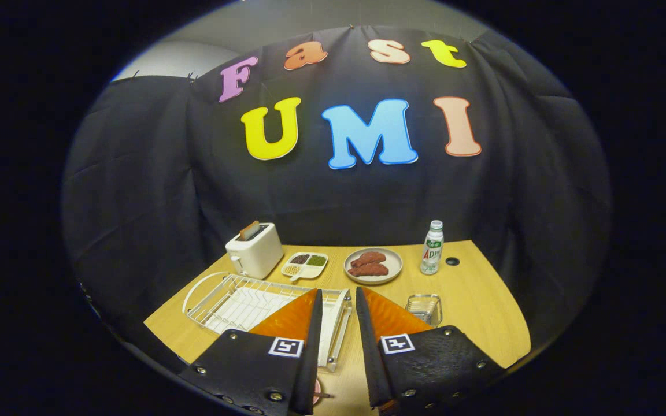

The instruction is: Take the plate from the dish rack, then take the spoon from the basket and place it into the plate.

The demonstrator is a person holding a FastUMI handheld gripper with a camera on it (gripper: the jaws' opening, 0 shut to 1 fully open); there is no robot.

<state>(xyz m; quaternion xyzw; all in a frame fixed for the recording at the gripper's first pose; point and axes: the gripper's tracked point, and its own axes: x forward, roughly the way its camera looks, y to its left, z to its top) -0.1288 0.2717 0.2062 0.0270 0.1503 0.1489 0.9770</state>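
The claw (339, 296) hangs above the near edge of the light wooden bench (477, 294), its two fingers parted by a narrow gap and holding nothing. The white wire dish rack (240, 300) lies just ahead at about 11 o'clock, partly under the left finger. No plate can be made out in it from here. The small clear wire basket (425, 307) sits just beside the right finger at 1 o'clock; whether a spoon is inside I cannot tell. Beyond them stand a white toaster (255, 249) at 11 o'clock, a white divided dish (305, 265), a grey round plate with reddish-brown food (373, 265) at 12 o'clock, and a small white bottle (432, 247) at 1 o'clock.
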